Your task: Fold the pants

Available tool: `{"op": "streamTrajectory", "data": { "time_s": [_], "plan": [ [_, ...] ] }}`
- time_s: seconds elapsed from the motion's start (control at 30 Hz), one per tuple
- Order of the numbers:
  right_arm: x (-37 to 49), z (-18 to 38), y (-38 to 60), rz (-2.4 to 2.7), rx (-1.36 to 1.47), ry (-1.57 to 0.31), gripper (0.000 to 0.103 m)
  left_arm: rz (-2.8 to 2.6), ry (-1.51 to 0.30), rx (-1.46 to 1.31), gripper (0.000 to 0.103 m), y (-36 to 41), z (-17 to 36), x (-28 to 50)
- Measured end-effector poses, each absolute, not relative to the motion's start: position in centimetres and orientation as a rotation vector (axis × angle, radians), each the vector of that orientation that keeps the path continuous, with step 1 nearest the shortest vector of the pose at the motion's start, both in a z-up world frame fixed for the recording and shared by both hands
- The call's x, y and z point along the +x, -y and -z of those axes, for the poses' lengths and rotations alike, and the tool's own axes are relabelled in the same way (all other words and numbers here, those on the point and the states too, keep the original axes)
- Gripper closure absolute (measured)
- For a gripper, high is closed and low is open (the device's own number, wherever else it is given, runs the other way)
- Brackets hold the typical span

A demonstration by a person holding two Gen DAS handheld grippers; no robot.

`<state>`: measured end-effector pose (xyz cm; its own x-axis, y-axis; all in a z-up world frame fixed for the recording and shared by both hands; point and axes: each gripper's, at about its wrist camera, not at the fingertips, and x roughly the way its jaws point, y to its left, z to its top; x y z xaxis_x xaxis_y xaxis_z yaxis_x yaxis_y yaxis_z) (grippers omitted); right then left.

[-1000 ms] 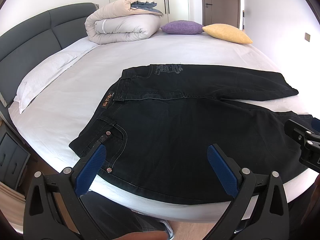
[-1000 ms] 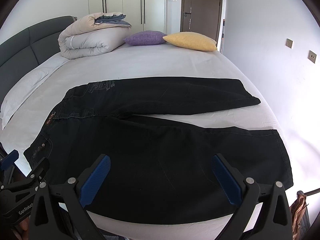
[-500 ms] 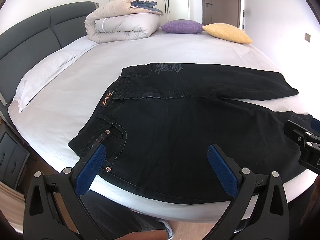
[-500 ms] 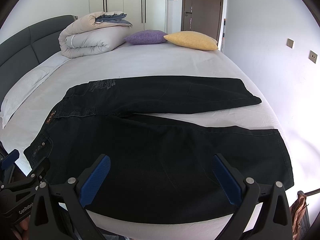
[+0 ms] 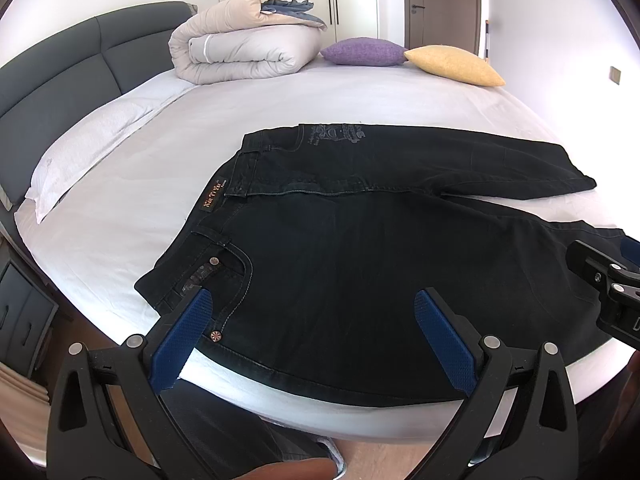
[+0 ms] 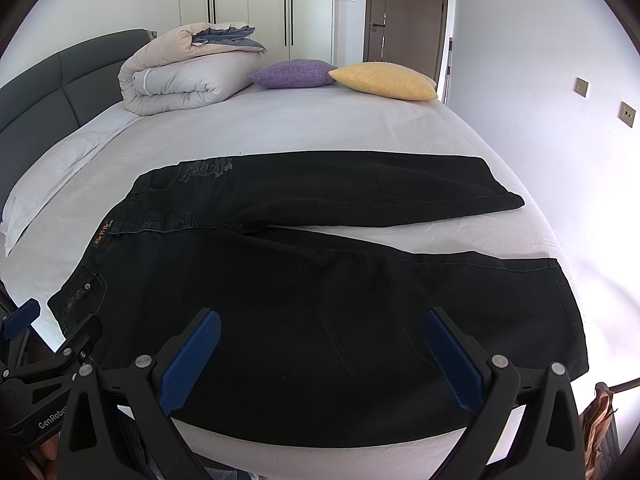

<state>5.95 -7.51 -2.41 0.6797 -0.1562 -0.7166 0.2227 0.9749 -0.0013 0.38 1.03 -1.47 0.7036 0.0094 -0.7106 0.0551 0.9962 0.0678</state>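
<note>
Pants (image 5: 360,264) lie lengthwise left-right, waist nearer left gripper (image 5: 316,340), hems nearer right gripper (image 6: 320,356); both fingers released, empty.

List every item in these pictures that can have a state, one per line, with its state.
Black denim pants: spread flat, unfolded, legs apart.
Left gripper: open, empty.
Right gripper: open, empty.
Beige quilted duvet: folded.
Brown wooden door: closed.
White wardrobe doors: closed.

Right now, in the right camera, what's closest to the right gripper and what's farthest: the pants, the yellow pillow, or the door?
1. Pants: right under the open fingers.
2. Yellow pillow: far side of the bed.
3. Door: behind the pillow, in the back wall.
</note>
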Motion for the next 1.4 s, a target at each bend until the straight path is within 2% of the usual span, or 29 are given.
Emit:
{"op": "streamTrajectory", "data": {
  "time_s": [0.4, 0.57, 0.7, 0.97, 1.07, 1.17, 1.3, 1.4],
  "plan": [
    [6.4, 2.8, 6.9, 0.198, 0.071, -0.811, 0.000, 0.014, -0.781, 0.091, 0.000, -1.0, 2.1, 1.0],
    [8.3, 2.9, 7.6, 0.102, 0.038, -0.818, 0.000, 0.104, -0.777, 0.087, 0.000, -2.7, 1.9, 4.1],
    [11.6, 2.1, 8.8, -0.033, 0.006, -0.802, 0.000, 0.183, -0.779, 0.175, 0.000, -4.0, 1.7, 9.6],
    [20.6, 1.4, 11.9, -0.251, -0.077, -0.793, 0.000, 0.318, -0.924, 0.340, 0.000, -5.8, 3.9, 23.8],
    [23.9, 2.1, 12.2, -0.344, -0.130, -0.811, 0.010, 0.326, -0.868, 0.387, 0.000, -6.2, 3.5, 30.1],
    [26.3, 3.1, 12.6, -0.388, -0.181, -0.836, 0.015, 0.364, -0.895, 0.454, 0.000, -6.0, 4.3, 36.7],
    [29.4, 4.5, 13.4, -0.463, -0.213, -0.866, 0.023, 0.458, -0.983, 0.518, 0.000, -5.4, 6.5, 43.7],
    [30.8, 5.3, 13.4, -0.504, -0.243, -0.870, 0.025, 0.511, -1.069, 0.528, 0.006, -5.5, 8.1, 47.4]
  ]
}}
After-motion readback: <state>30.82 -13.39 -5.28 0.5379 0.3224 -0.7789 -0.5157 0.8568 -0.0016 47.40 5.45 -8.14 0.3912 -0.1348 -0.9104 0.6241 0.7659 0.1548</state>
